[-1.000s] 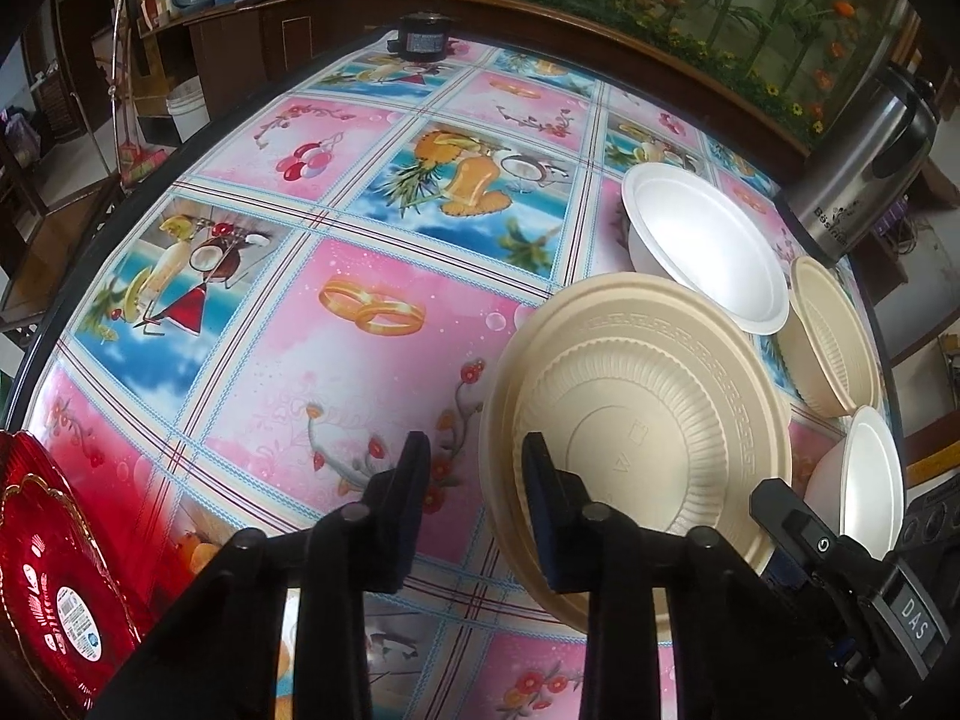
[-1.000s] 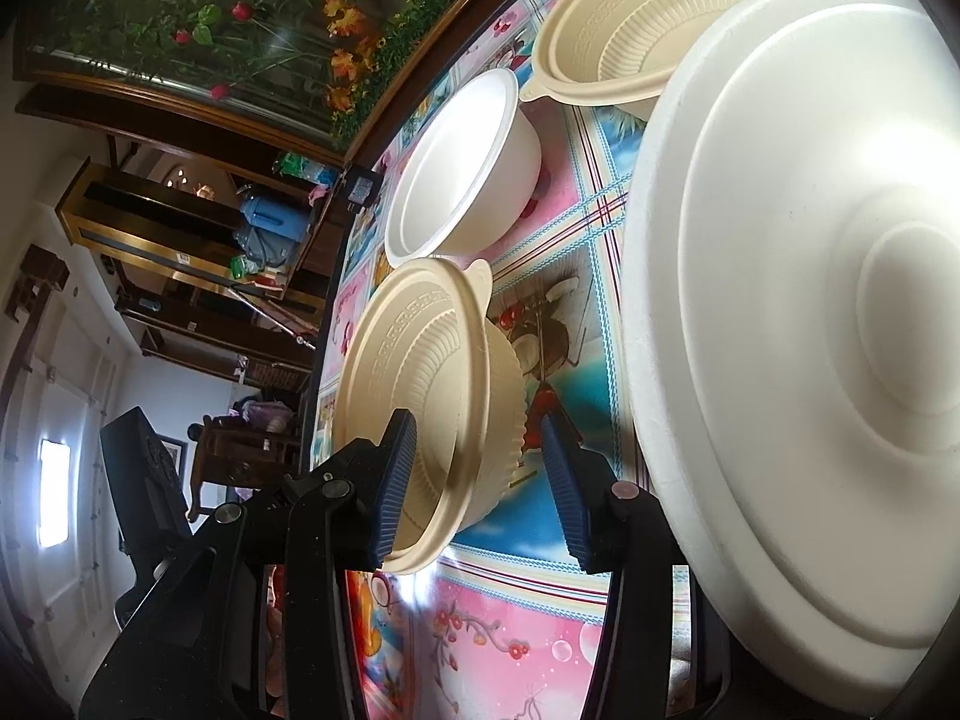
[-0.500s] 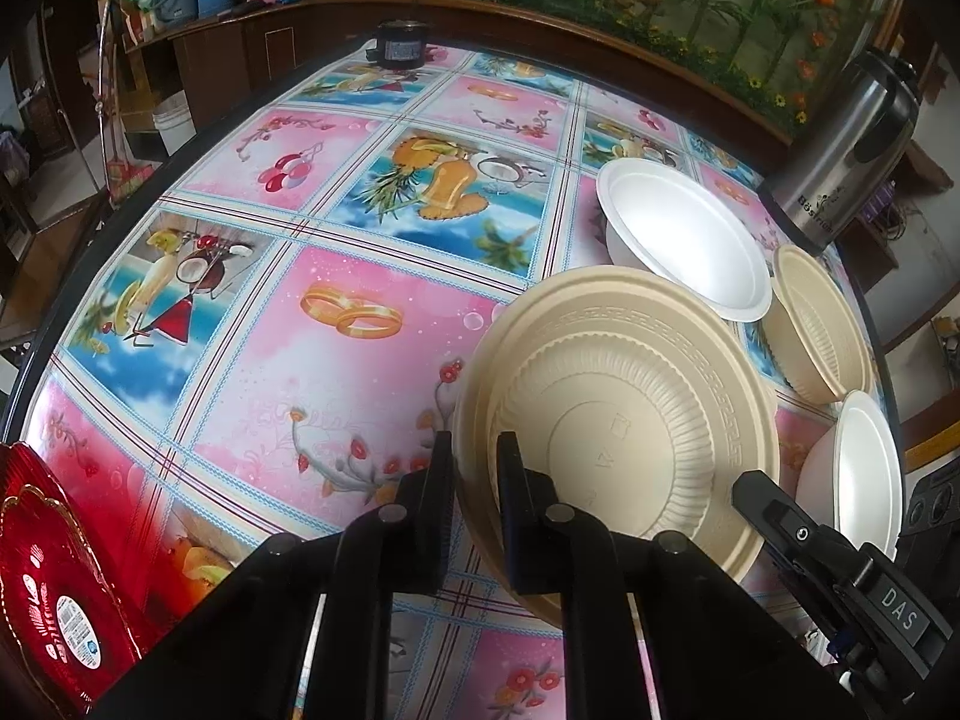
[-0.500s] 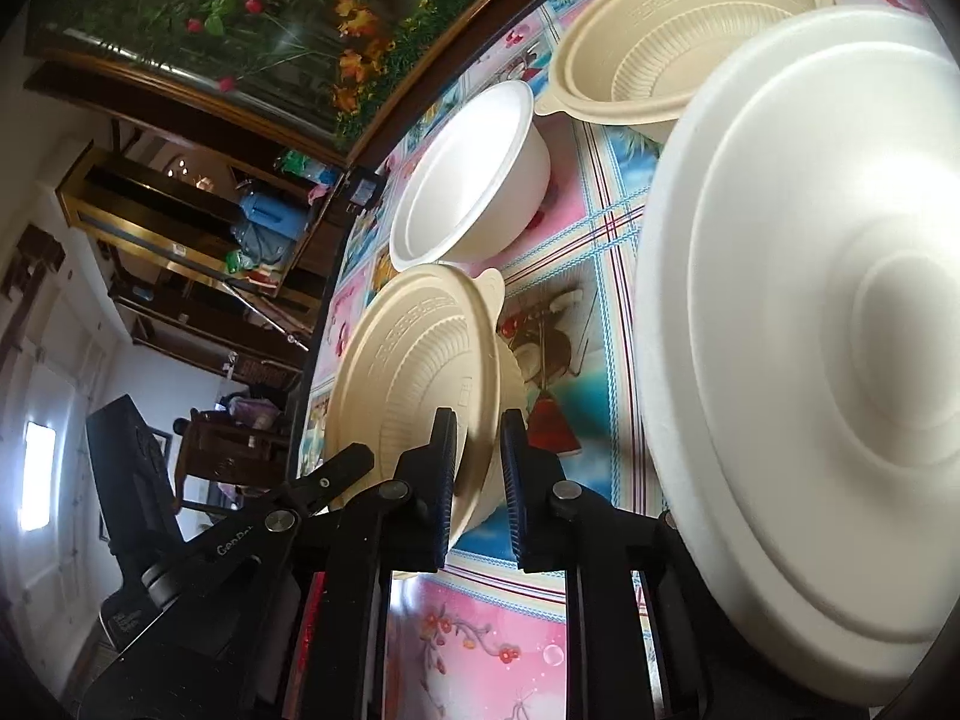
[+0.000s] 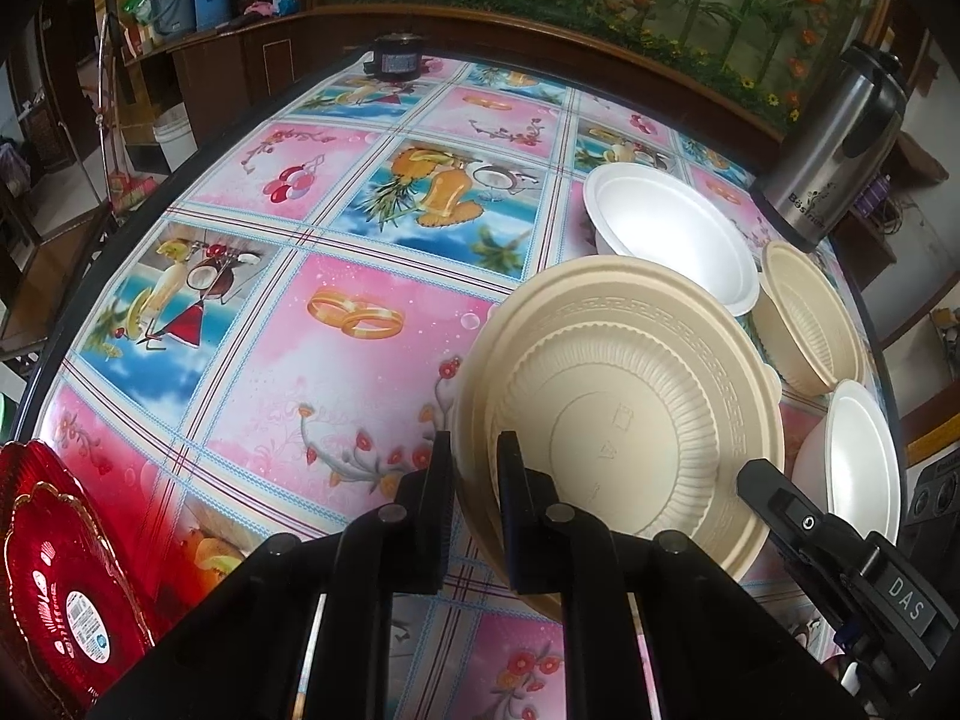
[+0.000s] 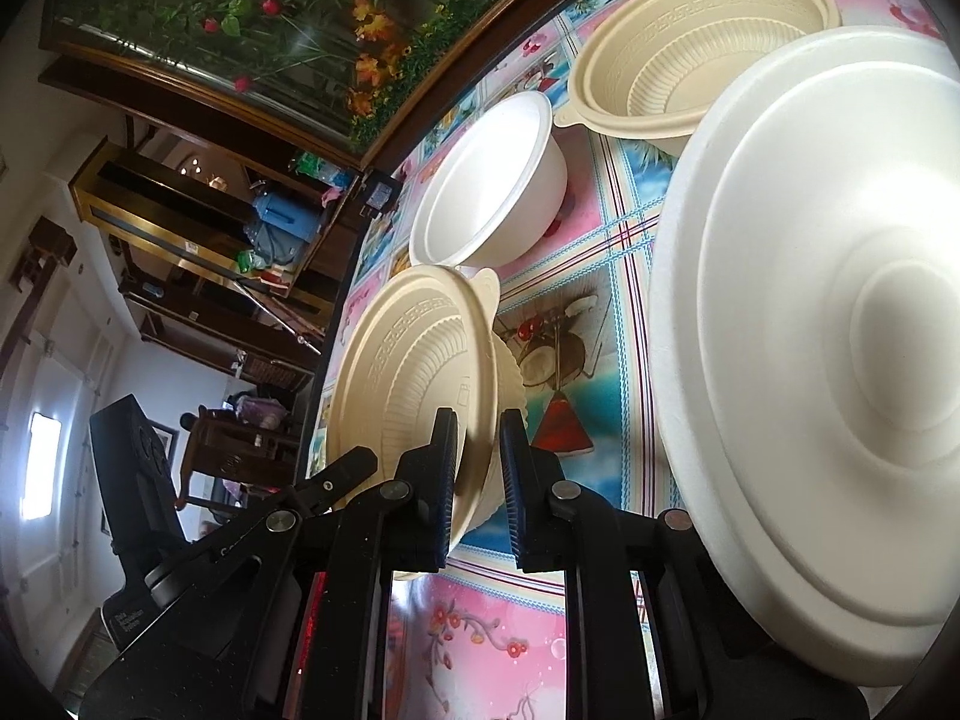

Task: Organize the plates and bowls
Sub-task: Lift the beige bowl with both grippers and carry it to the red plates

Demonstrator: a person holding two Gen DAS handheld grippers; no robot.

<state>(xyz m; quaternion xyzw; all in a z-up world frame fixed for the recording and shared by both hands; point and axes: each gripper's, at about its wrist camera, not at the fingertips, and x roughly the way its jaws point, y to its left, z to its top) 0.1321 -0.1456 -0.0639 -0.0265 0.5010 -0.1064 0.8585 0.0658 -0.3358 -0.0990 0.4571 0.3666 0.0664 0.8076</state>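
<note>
I have both tongs clenched on the same beige ribbed plastic bowl (image 5: pixel 618 420): my left gripper (image 5: pixel 475 510) pinches its near rim, and my right gripper (image 6: pixel 477 474) pinches the rim on the opposite side. The bowl sits tilted above the fruit-patterned tablecloth (image 5: pixel 312 312). To its left the cloth lies open up to the dark table edge (image 5: pixel 54 324). Crowding the other side are a white foam bowl (image 5: pixel 672 240), a 2nd beige ribbed bowl (image 5: pixel 810 324) and another white bowl (image 5: pixel 858 456). A steel thermos jug (image 5: pixel 840 144) stands beyond them. A red glossy plate (image 5: pixel 54 570) sits at the near-left corner.
</note>
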